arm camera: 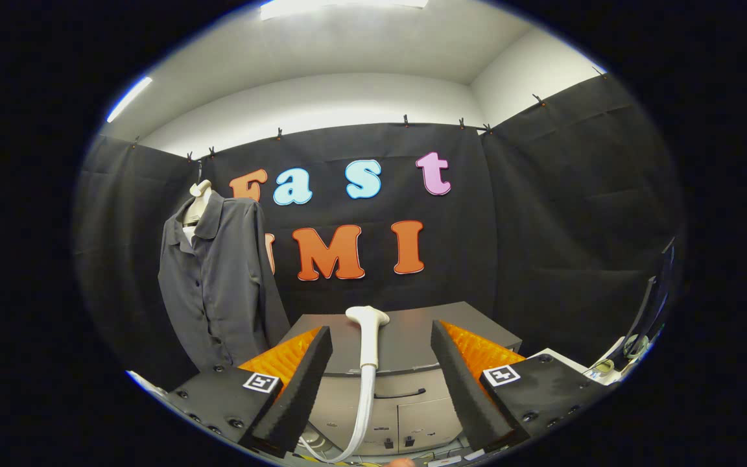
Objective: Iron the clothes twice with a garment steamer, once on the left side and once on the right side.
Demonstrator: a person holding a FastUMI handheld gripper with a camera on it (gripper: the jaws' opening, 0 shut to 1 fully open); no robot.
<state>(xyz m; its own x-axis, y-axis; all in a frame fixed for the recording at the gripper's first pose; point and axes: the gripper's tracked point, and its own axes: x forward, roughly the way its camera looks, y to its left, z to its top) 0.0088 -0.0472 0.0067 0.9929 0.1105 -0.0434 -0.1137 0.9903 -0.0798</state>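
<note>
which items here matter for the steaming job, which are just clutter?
Job:
- steamer head on its hose, standing between the open claw fingers, untouched
- grey shirt on a hanger form, beyond the fingers

Clutter:
- grey cabinet
- bits by the booth wall

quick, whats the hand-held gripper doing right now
hand-held gripper: open, holding nothing; the steamer head stands between its fingers, untouched.

Steamer: white plastic garment steamer head (367,337) with a flared top and a slim handle, standing upright ahead of the fingers and between them, its pale hose (360,415) curving down from the handle.
Clothes: dark grey long-sleeved collared button shirt (218,285) hanging on a cream mannequin neck form (200,198), front facing out, well left of the steamer.
</note>
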